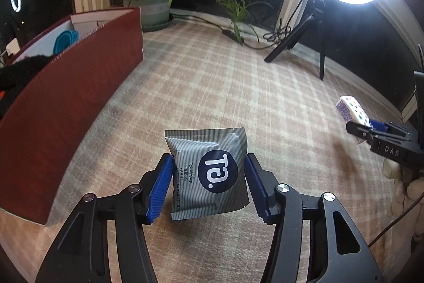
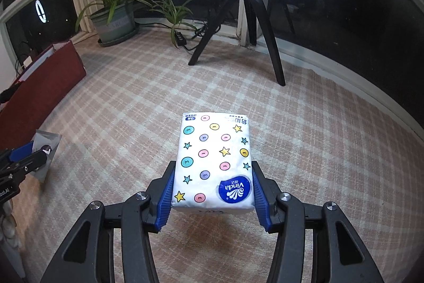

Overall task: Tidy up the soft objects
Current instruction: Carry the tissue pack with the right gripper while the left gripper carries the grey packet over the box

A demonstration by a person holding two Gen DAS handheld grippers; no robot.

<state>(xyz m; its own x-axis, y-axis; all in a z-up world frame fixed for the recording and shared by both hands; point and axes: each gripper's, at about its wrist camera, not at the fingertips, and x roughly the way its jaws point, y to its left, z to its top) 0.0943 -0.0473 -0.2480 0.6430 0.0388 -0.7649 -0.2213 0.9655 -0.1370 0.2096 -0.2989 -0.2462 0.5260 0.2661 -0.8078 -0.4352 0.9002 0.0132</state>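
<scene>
Left wrist view: your left tool (image 1: 208, 183) clamps the grey sachet (image 1: 208, 171) by its slippery edges; right tool (image 2: 213, 188) clamps the tissue pack (image 2: 213, 161). Either could slip before reaching the red box (image 1: 79, 86).

I've got the sachet (image 1: 209, 174), a flat grey striped foil packet with a dark round logo, lifted clear of the checked cloth (image 1: 212, 86) between my left tool's pads, near the red box (image 1: 71, 97) at the cloth's left edge. The tissue pack (image 2: 214, 163), white and plump with coloured dots, stars and a blue logo, hangs level above mid-cloth, pinched at its near end.
</scene>
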